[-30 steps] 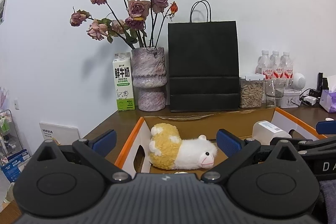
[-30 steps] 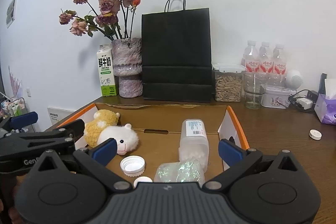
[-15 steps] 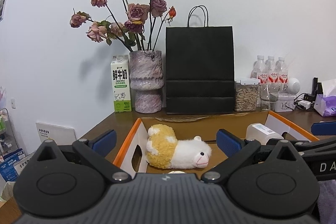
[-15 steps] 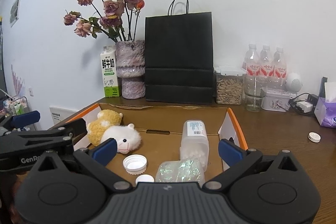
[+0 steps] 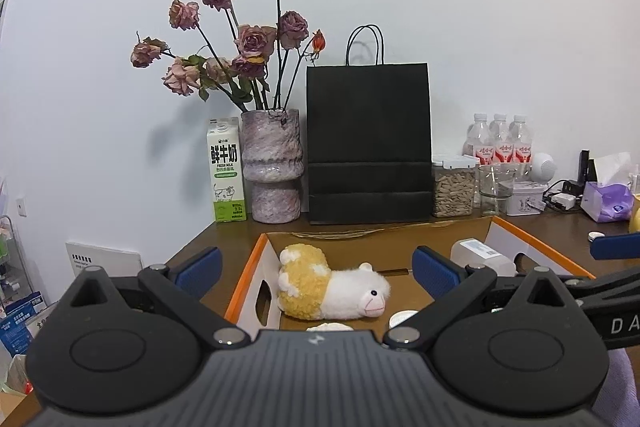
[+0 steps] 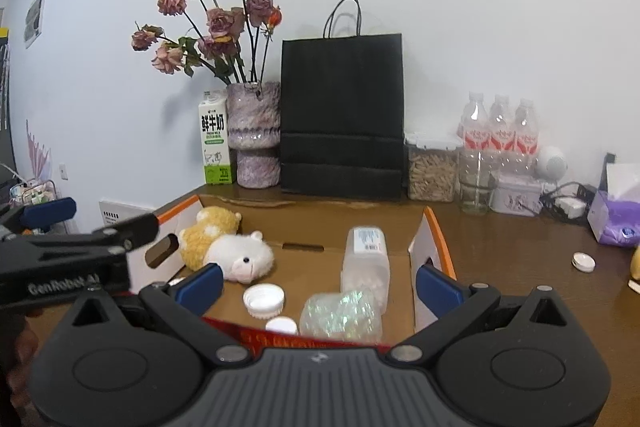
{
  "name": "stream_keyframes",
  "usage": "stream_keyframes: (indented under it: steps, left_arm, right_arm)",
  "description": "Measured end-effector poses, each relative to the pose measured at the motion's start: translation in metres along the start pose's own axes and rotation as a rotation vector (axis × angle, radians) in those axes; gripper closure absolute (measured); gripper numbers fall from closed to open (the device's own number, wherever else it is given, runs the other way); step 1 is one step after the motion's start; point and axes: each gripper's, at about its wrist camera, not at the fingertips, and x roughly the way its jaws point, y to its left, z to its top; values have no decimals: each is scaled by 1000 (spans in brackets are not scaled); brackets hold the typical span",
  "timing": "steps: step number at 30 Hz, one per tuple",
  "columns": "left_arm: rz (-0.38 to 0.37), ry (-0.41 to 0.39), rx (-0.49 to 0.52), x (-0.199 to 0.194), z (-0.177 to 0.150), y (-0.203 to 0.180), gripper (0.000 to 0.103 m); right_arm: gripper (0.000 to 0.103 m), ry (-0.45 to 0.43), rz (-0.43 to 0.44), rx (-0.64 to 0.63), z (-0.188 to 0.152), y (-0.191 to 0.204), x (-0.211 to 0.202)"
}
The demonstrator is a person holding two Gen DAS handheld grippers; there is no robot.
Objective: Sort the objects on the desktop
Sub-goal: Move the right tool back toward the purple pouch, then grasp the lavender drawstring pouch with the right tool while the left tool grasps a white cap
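Note:
An open cardboard box [image 6: 434,247] with orange-edged flaps sits on the brown desk. Inside lie a yellow and white plush sheep [image 6: 224,247], a clear plastic bottle [image 6: 366,259] on its side, a glittery crumpled wrapper [image 6: 340,315] and two white caps [image 6: 264,301]. A red edge [image 6: 304,341] shows just in front of the right gripper body. My right gripper [image 6: 318,281] is open and empty above the box's near side. My left gripper [image 5: 316,267] is open and empty, with the sheep [image 5: 332,287] showing between its fingers. The box [image 5: 244,291] also shows in the left wrist view.
Along the back wall stand a milk carton [image 6: 216,143], a vase of dried roses [image 6: 254,135], a black paper bag [image 6: 342,115], a seed jar [image 6: 432,167], water bottles [image 6: 498,131] and a tissue pack [image 6: 614,211]. A white cap [image 6: 583,261] lies on the desk right of the box.
Both grippers have drawn back and tilted a little, so the box and back-wall items sit lower and smaller. A red edge has come into the right wrist view. Both stay open.

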Motion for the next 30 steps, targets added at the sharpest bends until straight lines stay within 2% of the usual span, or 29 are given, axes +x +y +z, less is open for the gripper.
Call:
stream_keyframes:
  steps: [8,18,24,30]
  left_arm:
    - [-6,22,-6,-27,-7,14,0]
    - [-14,104,16,-56,-35,24,0]
    - [-13,148,18,-64,-49,30,0]
    - [-4,168,13,-66,-52,36,0]
  right_arm:
    - [0,27,-33,-17,-16,-3,-31]
    - [0,107,-58,-11,-56,-5,-63]
    - [0,152,-73,10,-77,-8,-71]
    - [0,163,-83,41,-77,-14,-66]
